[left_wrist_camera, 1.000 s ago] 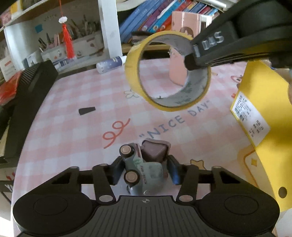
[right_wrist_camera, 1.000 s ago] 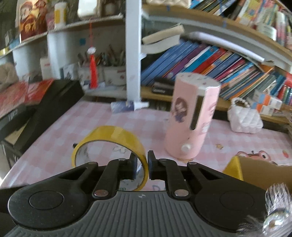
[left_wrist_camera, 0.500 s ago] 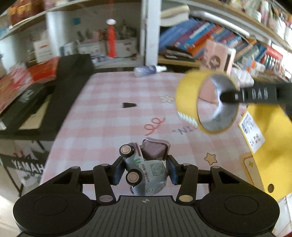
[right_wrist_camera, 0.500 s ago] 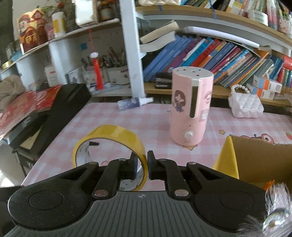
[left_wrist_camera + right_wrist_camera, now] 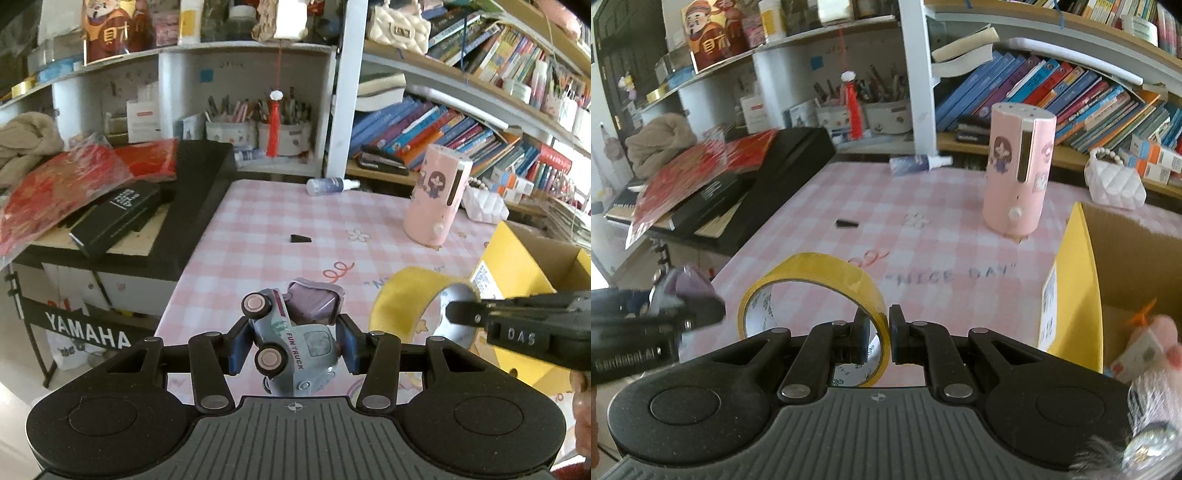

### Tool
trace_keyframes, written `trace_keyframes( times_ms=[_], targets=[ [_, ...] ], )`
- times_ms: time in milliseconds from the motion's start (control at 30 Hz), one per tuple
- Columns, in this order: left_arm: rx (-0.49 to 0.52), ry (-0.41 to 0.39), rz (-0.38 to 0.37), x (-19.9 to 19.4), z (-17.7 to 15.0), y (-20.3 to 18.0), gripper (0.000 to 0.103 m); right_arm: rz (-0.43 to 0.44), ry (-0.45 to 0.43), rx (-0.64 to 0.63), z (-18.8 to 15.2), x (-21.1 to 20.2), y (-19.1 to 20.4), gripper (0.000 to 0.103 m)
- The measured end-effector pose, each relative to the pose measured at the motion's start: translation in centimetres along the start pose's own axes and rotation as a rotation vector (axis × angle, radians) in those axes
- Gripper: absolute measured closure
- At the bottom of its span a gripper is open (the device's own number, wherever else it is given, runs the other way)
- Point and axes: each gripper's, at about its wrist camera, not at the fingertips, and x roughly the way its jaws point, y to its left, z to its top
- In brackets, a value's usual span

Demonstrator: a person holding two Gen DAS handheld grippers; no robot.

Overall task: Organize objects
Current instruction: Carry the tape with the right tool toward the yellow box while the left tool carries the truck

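My left gripper (image 5: 291, 341) is shut on a pale blue toy truck (image 5: 295, 339) lying on its side, held above the near left part of the pink checked table (image 5: 273, 221). My right gripper (image 5: 879, 334) is shut on the rim of a yellow tape roll (image 5: 820, 277), held in the air. The roll also shows in the left wrist view (image 5: 406, 302), to the right of the truck, beside an open yellow cardboard box (image 5: 532, 266). The box shows at the right in the right wrist view (image 5: 1071, 288), with some items inside.
A pink cylinder appliance (image 5: 436, 199) stands at the back right of the table. A spray bottle (image 5: 330, 184) lies at the far edge. A small black piece (image 5: 300, 239) lies mid-table. A black keyboard case (image 5: 192, 206) borders the left edge. Bookshelves stand behind.
Both grippers have risen and pulled back toward the table's near edge with their loads. The tape roll now sits lower and closer to the yellow box in the left wrist view.
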Motion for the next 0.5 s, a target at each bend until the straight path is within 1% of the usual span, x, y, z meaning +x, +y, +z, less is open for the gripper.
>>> trace_keyframes(
  times_ms=[233,500],
  targets=[
    [0.017,-0.019,-0.038,-3.5,-2.2,-0.3,0.056,-0.001,-0.005,-0.020,-2.2,-2.9,1.6,0.093],
    [0.029,-0.013,-0.054,-7.5,-5.7,-0.6,0.056,-0.019,0.014,0.003,-6.3,-6.6,3.2,0.093]
  ],
)
